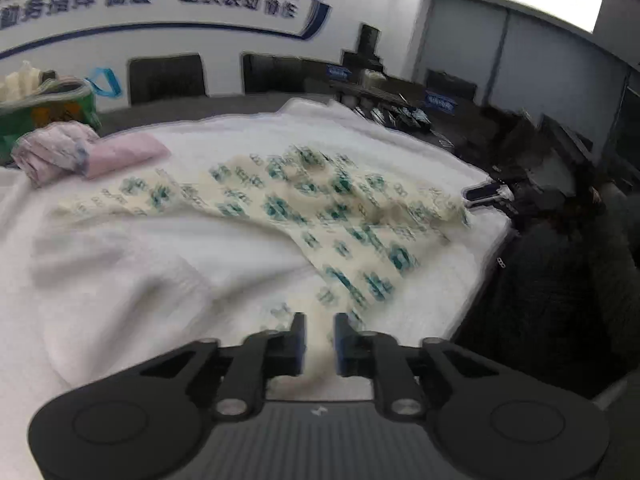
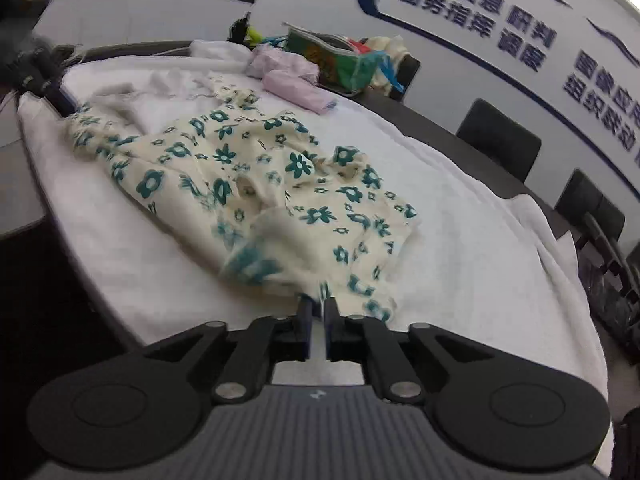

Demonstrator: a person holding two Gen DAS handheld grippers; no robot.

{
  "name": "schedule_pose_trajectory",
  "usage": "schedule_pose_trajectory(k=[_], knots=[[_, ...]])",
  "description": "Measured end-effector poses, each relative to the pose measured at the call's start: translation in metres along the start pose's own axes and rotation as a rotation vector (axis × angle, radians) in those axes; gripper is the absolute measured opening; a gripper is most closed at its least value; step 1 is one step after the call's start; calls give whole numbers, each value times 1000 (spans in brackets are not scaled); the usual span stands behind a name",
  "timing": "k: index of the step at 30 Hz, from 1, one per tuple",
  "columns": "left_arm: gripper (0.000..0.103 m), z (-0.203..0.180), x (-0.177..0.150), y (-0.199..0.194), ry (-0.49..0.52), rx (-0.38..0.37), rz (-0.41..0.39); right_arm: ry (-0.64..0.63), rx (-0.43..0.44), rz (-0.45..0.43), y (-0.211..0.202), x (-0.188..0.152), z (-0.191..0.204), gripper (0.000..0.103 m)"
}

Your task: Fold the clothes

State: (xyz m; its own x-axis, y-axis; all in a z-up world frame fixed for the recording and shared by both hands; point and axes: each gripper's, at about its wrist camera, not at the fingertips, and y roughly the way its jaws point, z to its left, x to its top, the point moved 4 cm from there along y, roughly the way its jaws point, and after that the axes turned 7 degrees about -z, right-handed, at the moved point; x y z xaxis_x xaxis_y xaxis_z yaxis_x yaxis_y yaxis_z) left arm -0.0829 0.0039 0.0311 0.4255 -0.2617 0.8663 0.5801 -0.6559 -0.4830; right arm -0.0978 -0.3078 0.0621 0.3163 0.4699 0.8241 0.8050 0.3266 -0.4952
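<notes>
A cream garment with teal flowers (image 1: 320, 208) (image 2: 248, 184) lies crumpled on a white padded cover (image 1: 140, 280) (image 2: 460, 240). In the left wrist view my left gripper (image 1: 320, 320) stands over the garment's near end, jaws apart, with cream cloth showing in the gap and no pad pressing on it. The right gripper (image 2: 316, 304) sits at the garment's near hem, its jaws a narrow slot apart with the cloth just past the tips. Each gripper also shows small in the other's view: the right gripper (image 1: 484, 192) and the left gripper (image 2: 66, 106), both at corners of the garment.
Folded pink clothes (image 1: 120, 154) (image 2: 296, 88) lie at the far side of the cover, beside a green bag (image 1: 60, 108) (image 2: 336, 60) stuffed with items. Dark chairs (image 2: 496, 136) line the wall with blue lettering. The cover's edge (image 1: 500, 236) drops off to a dark floor.
</notes>
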Motion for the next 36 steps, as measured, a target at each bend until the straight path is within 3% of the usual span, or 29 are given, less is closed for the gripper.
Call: schedule_pose_trajectory(k=[1, 2, 4, 6, 8, 11, 13, 15, 16, 17, 18, 19, 20, 21, 22, 23, 26, 27, 31, 34, 36], knots=[[56, 15, 16, 4, 16, 58, -17, 31, 20, -63, -4, 7, -7, 44], [69, 30, 34, 9, 38, 116, -33, 62, 39, -126, -8, 14, -13, 55], [75, 64, 67, 27, 98, 224, -51, 140, 60, -234, 1, 33, -40, 55], [75, 107, 93, 65, 137, 280, -44, 194, 15, -208, 40, 46, -70, 55], [75, 147, 103, 101, 126, 290, -39, 224, -49, -117, 98, 56, -100, 55], [75, 205, 99, 146, 52, 348, -1, 313, -6, 15, 176, 53, -134, 55], [75, 234, 85, 160, -61, 323, 42, 342, 50, 74, 209, 44, -146, 55], [75, 248, 72, 164, -152, 222, 44, 334, 104, 101, 221, 33, -147, 50], [75, 248, 67, 165, -162, 171, 42, 327, 142, 102, 221, 30, -145, 43], [75, 246, 63, 165, -163, 123, 41, 320, 181, 102, 222, 27, -142, 21], [75, 244, 59, 165, -165, 75, 39, 312, 219, 102, 222, 24, -140, 9], [74, 239, 55, 167, -138, 70, 46, 290, 232, 84, 218, 24, -138, 9], [57, 234, 52, 170, -105, 75, 55, 264, 238, 60, 213, 25, -136, 7], [44, 229, 49, 172, -71, 80, 64, 263, 206, 30, 208, 28, -140, 6], [19, 227, 48, 172, -66, 110, 58, 269, 161, -3, 202, 32, -146, 6], [5, 227, 47, 170, -68, 145, 48, 282, 108, -39, 194, 34, -152, 5], [2, 224, 44, 159, -97, 250, 7, 309, -62, -112, 171, 32, -169, 5], [2, 221, 44, 156, -87, 283, -2, 302, -92, -96, 170, 28, -169, 5], [3, 216, 43, 155, -83, 384, 23, 270, -171, -14, 180, 17, -164, 5], [15, 221, 49, 155, -106, 481, 55, 270, -214, 24, 199, 18, -159, 6], [17, 222, 59, 142, -124, 537, 45, 262, -256, 34, 199, 25, -158, 13]])
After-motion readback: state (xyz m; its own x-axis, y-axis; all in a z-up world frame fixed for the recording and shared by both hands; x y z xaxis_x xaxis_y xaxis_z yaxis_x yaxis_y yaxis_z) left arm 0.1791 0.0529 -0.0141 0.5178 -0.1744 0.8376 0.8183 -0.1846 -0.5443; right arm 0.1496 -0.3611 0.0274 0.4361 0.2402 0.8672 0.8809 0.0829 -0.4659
